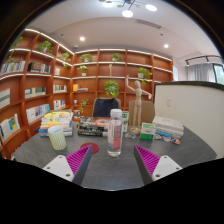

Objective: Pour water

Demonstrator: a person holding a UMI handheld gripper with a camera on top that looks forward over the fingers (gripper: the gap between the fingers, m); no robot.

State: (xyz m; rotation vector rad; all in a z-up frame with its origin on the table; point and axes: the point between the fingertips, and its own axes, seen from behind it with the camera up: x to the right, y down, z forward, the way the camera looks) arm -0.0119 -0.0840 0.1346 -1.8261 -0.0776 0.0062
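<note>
The gripper point(114, 160) hangs level over the near edge of the round grey table point(110, 168), pointed straight across it toward the shelves. Its two fingers are spread wide with nothing between them: the left pad point(80, 160) and the right pad point(149, 160) stand well apart, bare tabletop showing in the gap. No hand or sleeve of the person holding it can be seen.

Dead ahead at twelve o'clock, beyond the fingertips, a clear bottle point(115, 133) stands upright on the table, cap on. It is not touched by either finger. Off at about ten o'clock from the gripper, a pale green cup point(57, 137) stands upright too, well apart from the bottle and just beyond the left finger.

Behind the cup lies a stack of colourful books point(56, 120), and between that and the bottle another flat pile of books point(93, 127). To the bottle's right, around one o'clock, sit a few small boxes point(149, 131) and a white stack point(168, 126).

A wooden mannequin point(135, 101) stands behind the bottle, arms out. Further back, orange bookshelves point(40, 75) curve round the room from nine to one o'clock, with potted plants point(111, 89) on them. A white board point(189, 105) stands at two o'clock.
</note>
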